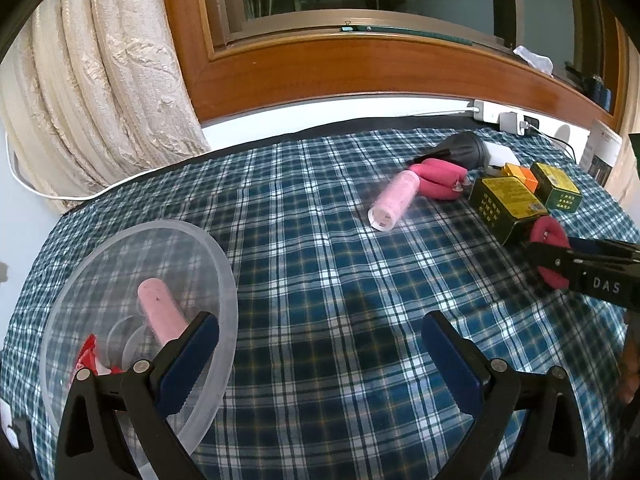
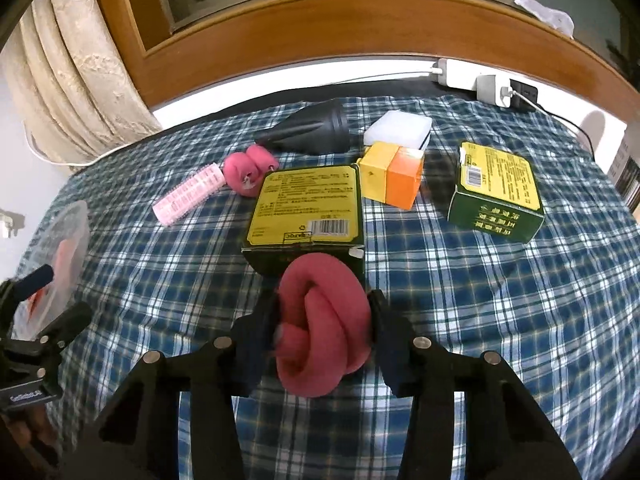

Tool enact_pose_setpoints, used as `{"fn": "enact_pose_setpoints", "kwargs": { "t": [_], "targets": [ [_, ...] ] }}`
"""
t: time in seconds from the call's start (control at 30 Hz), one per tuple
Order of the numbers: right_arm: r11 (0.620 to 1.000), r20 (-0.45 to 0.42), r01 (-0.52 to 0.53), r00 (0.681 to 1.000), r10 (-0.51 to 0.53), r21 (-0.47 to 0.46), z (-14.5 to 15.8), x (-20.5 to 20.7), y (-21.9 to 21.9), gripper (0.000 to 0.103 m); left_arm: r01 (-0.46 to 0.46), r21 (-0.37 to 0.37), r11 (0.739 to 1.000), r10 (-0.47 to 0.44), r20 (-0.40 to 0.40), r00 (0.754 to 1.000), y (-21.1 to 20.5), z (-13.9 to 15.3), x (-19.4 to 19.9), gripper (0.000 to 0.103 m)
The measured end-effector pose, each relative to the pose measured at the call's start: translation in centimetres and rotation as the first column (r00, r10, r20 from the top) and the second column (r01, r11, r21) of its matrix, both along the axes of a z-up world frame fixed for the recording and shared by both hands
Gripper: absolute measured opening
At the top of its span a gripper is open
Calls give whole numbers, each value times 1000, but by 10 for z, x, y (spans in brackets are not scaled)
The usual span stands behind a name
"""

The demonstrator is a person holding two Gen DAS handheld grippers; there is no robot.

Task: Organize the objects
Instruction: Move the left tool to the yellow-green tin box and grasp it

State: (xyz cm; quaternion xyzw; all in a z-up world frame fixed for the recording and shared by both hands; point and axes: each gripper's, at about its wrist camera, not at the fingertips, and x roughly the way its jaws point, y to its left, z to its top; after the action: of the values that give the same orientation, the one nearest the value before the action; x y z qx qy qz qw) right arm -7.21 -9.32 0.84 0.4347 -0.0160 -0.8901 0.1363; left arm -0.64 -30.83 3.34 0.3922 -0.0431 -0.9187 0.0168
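So the right gripper has its jaws pinching a knotted pink foam curler, one jaw on each flank of the knot, with the coil bulging out front and top. It sits right in front of the near green box, touching or nearly so; I can't tell which.

The move that matters now, I'd guess, is carrying that curler over to the clear plastic bowl, which is well off to the left, across open plaid cloth. From the right jaws the bowl is leftward and a little nearer the person. It already holds a pink roller and something red.

The left gripper is parked just beside the bowl, jaws spread wide and empty, one finger overlapping the bowl's rim in view. It's way nearer the bowl, but the right one has the goods.

Still out on the worktop: a pink spiky roller with its long axis pointing roughly toward the left gripper, another knotted curler behind it, a second green box, a yellow-orange box and a black cone-shaped thing.
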Motion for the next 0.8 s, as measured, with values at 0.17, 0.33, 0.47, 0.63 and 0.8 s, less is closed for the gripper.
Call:
{"fn": "enact_pose_setpoints", "kwargs": {
  "t": [0.17, 0.33, 0.47, 0.63, 0.8],
  "targets": [
    [1000, -3, -7, 1000, 7, 1, 0, 7, 12, 47, 17, -15, 1000, -17, 0, 1000, 9, 2, -2, 103],
    [1000, -1, 7, 1000, -7, -13, 1, 13, 30, 47, 48, 4, 999, -48, 12, 999, 24, 4, -9, 103],
    [1000, -7, 25, 1000, -25, -11, 1, 15, 47, 47, 84, 21, 996, -84, 26, 996, 42, 6, -17, 103],
    [999, -8, 37, 999, -37, -11, 1, 17, 67, 47, 132, 65, 989, -135, 47, 990, 70, 9, -32, 103],
    [999, -8, 45, 999, -45, -20, 0, 18, 85, 47, 158, 137, 978, -169, 73, 983, 98, 9, -52, 103]
  ]
}}
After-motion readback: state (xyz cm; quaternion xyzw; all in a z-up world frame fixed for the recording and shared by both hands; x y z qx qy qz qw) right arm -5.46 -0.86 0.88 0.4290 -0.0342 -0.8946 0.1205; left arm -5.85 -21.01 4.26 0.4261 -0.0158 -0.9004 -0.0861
